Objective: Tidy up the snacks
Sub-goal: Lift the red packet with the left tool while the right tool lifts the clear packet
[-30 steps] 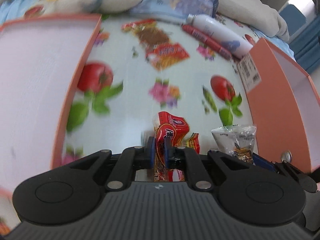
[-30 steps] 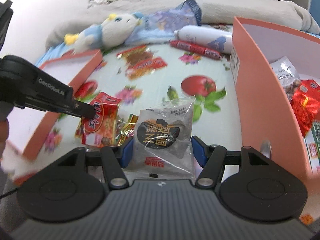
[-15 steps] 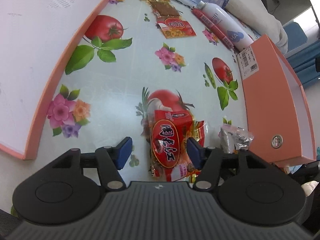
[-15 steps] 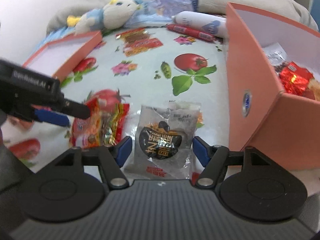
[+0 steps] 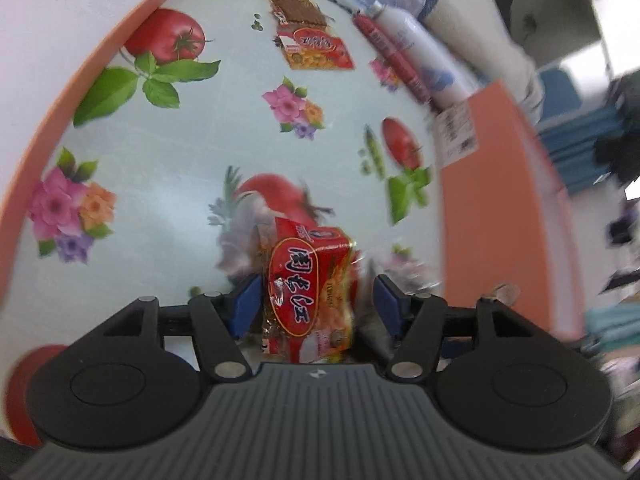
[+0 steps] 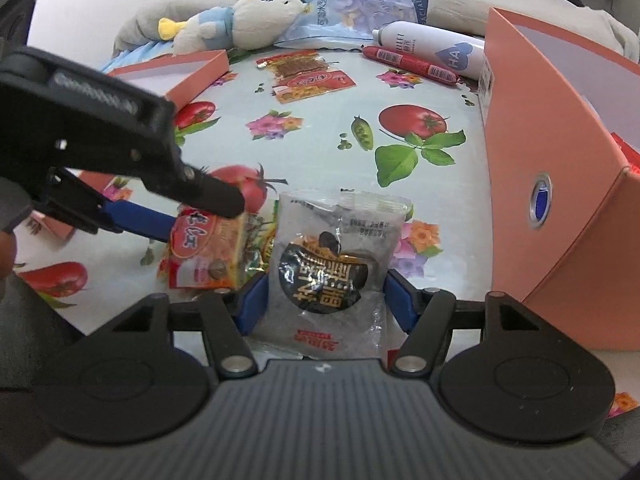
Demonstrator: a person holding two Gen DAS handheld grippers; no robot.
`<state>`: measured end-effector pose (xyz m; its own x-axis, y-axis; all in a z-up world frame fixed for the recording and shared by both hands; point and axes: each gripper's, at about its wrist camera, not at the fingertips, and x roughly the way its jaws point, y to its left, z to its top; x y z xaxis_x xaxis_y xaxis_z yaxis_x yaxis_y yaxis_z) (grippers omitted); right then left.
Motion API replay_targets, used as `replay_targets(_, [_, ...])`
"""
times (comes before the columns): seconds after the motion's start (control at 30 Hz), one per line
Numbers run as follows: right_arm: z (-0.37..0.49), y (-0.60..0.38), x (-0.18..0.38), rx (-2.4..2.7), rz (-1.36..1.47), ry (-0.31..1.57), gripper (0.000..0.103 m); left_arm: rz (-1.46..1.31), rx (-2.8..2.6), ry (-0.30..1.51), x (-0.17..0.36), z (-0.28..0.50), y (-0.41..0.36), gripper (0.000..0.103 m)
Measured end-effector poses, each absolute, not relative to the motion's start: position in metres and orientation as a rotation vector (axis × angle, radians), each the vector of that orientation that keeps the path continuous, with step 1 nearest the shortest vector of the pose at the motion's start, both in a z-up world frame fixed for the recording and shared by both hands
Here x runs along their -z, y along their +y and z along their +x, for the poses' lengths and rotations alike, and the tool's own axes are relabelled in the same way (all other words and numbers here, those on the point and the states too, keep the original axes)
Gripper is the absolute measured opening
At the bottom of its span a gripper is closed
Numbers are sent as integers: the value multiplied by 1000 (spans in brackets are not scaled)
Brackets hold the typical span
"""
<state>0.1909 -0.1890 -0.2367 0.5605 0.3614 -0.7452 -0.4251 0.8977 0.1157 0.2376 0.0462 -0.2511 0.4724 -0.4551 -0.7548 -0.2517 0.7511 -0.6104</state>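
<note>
My left gripper [image 5: 316,300] is open, its jaws on either side of a red snack packet [image 5: 308,284] that lies on the flowered tablecloth. In the right wrist view the same red packet [image 6: 204,248] lies left of a grey-and-black snack packet [image 6: 332,264]. My right gripper [image 6: 326,304] is open around the grey packet, not closed on it. The left gripper [image 6: 188,204] reaches in from the left, over the red packet. An orange box [image 6: 560,184] stands at the right with snacks inside.
An orange box lid [image 6: 176,76] lies at the left. Further back lie a brown-and-red snack strip [image 6: 304,72], a red sausage stick [image 6: 412,64], a white bottle [image 6: 432,46], a blue packet [image 6: 360,12] and a plush toy [image 6: 240,20].
My left gripper opened and let go of the red packet, which now lies on the table between its jaws. My right gripper stayed open around the grey packet.
</note>
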Motion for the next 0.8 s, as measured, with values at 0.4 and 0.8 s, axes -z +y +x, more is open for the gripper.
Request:
replay_targets(0.4, [195,-193,237,-468,-46,854,65,-988,192,1087,263,234,49,64])
replay_targets(0.8, [195,-191,235,-463,-56,850,65,-826,75,1104,267,233,41,18])
